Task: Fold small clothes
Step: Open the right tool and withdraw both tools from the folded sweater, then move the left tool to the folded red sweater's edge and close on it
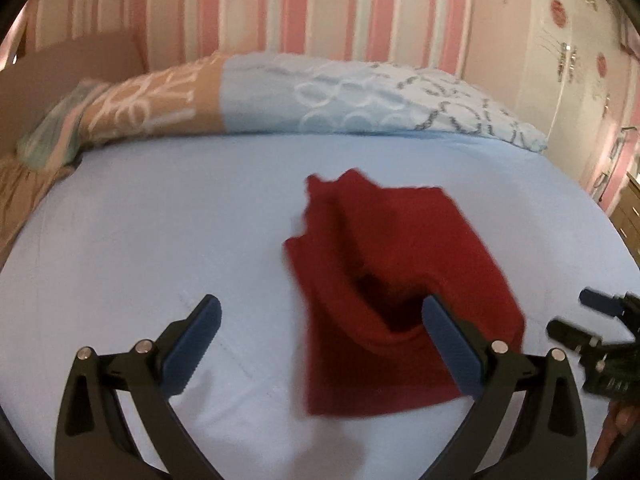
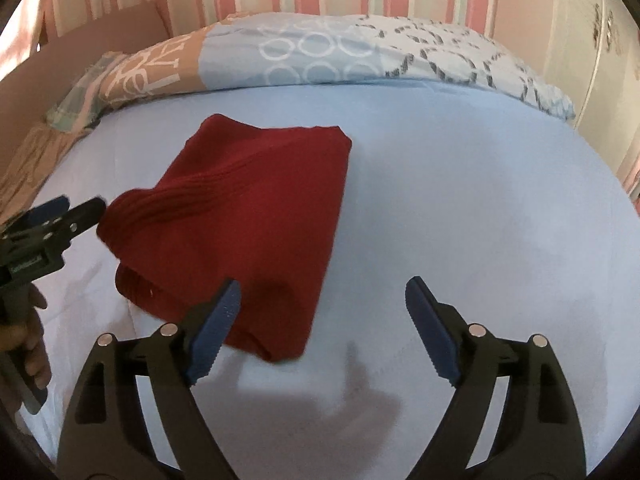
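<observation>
Left wrist view: blurred red garment [image 1: 400, 292] at 3 o'clock, partly behind left gripper [image 1: 320, 320]; both grippers gape wide, empty. Right gripper [image 2: 322, 312]; pillow [image 2: 360, 52] lettering unreadable.

White lettering on the pillowcase [image 2: 132, 72] is too blurred to read

The garment [image 2: 248, 216] lies on the bed sheet [image 2: 460, 200], the pillow [image 2: 320, 56] behind it.
</observation>
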Tool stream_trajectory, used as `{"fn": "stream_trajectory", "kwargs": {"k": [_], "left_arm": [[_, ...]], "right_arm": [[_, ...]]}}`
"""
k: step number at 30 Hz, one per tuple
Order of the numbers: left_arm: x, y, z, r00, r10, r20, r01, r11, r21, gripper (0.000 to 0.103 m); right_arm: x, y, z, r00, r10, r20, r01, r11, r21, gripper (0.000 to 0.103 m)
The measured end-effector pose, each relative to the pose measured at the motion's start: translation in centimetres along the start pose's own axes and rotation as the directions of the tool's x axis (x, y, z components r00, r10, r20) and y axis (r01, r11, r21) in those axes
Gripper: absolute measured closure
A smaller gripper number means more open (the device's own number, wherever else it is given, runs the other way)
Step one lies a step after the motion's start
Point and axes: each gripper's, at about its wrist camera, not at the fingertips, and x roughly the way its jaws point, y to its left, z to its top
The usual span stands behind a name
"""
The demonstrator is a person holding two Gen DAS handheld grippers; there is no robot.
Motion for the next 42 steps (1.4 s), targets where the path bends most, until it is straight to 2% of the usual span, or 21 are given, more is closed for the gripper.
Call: {"fn": "stream_trajectory", "kwargs": {"k": [3,8,13,15,16,18,19,20,22,27,29,30,32,33,36,37,38,40,42], "left_arm": [[0.8,-1.3,0.9,0.998,-0.067,-0.015,0.068,0.998,0.007,0.002],[0.0,-2.9,1.2,0.988,-0.153,-0.020,0.154,0.988,0.033,0.002],[2.0,-4.9,0.0,0.986,-0.143,-0.085,0.153,0.980,0.130,0.002],[3.0,-4.8,-0.6,0.982,-0.151,-0.114,0.165,0.978,0.131,0.002],[3.2,-4.7,-0.8,0.981,-0.154,-0.115,0.167,0.978,0.123,0.006],[3.5,-4.5,-1.1,0.981,-0.143,-0.128,0.159,0.980,0.118,0.031],[3.8,-4.3,-1.2,0.983,-0.125,-0.137,0.141,0.983,0.117,0.055],[4.1,-4.0,-1.2,0.981,-0.120,-0.150,0.137,0.984,0.109,0.071],[4.1,-3.5,-1.3,0.978,-0.135,-0.160,0.150,0.985,0.086,0.079],[2.1,-2.6,-1.6,0.992,-0.083,-0.100,0.093,0.991,0.096,0.082],[2.2,-1.0,-2.6,0.995,-0.026,-0.095,0.033,0.997,0.072,0.082],[3.0,0.3,-3.3,0.992,-0.016,-0.122,0.021,0.999,0.038,0.082],[5.5,3.5,-5.5,0.979,-0.039,-0.200,0.025,0.997,-0.075,0.078],[5.8,4.2,-6.2,0.980,-0.045,-0.194,0.028,0.995,-0.091,0.077],[5.1,3.6,-6.7,0.989,-0.033,-0.143,0.030,0.999,-0.027,0.067],[5.0,3.0,-6.8,0.990,-0.025,-0.141,0.025,1.000,0.000,0.056],[4.8,2.6,-6.8,0.990,-0.004,-0.141,0.008,1.000,0.029,0.054],[3.9,2.3,-6.7,0.988,0.085,-0.127,-0.078,0.995,0.063,0.011],[2.5,2.6,-6.3,0.993,0.083,-0.086,-0.077,0.995,0.063,0.010]], "right_arm": [[0.2,-0.9,-0.8,1.000,0.023,0.009,-0.024,0.999,0.032,0.017],[0.9,-2.1,-0.9,0.998,0.056,-0.007,-0.055,0.995,0.080,0.017],[0.6,-3.0,-0.5,0.996,0.094,0.001,-0.094,0.989,0.111,0.016],[0.3,-3.4,-0.4,0.996,0.091,0.009,-0.091,0.989,0.114,0.015],[0.2,-3.6,-0.4,0.996,0.092,0.012,-0.093,0.989,0.118,0.015],[0.3,-4.1,-0.3,0.995,0.095,0.014,-0.096,0.986,0.133,0.015],[0.4,-4.4,-0.4,0.995,0.097,0.013,-0.098,0.985,0.141,0.015],[0.4,-4.5,-0.4,0.995,0.096,0.013,-0.097,0.985,0.145,0.015],[0.6,-4.4,-0.5,0.995,0.101,0.006,-0.101,0.984,0.146,0.015],[1.1,-3.7,-0.6,0.994,0.106,-0.004,-0.104,0.986,0.127,0.015],[1.3,-3.4,-0.7,0.994,0.109,-0.006,-0.107,0.988,0.114,0.015],[1.6,-3.0,-0.8,0.995,0.104,-0.012,-0.102,0.990,0.101,0.015],[2.3,-2.5,-0.9,0.995,0.096,-0.026,-0.094,0.992,0.087,0.015],[2.8,-2.3,-1.0,0.995,0.094,-0.037,-0.091,0.993,0.079,0.015],[3.7,-1.7,-1.3,0.995,0.088,-0.056,-0.084,0.994,0.065,0.015],[3.8,-1.6,-1.3,0.995,0.085,-0.058,-0.082,0.995,0.060,0.015],[3.9,-1.5,-1.3,0.995,0.083,-0.058,-0.080,0.995,0.057,0.015],[4.0,-1.3,-1.4,0.994,0.087,-0.060,-0.084,0.995,0.054,0.015],[3.9,-1.3,-1.4,0.995,0.083,-0.056,-0.080,0.996,0.049,0.015]]}}
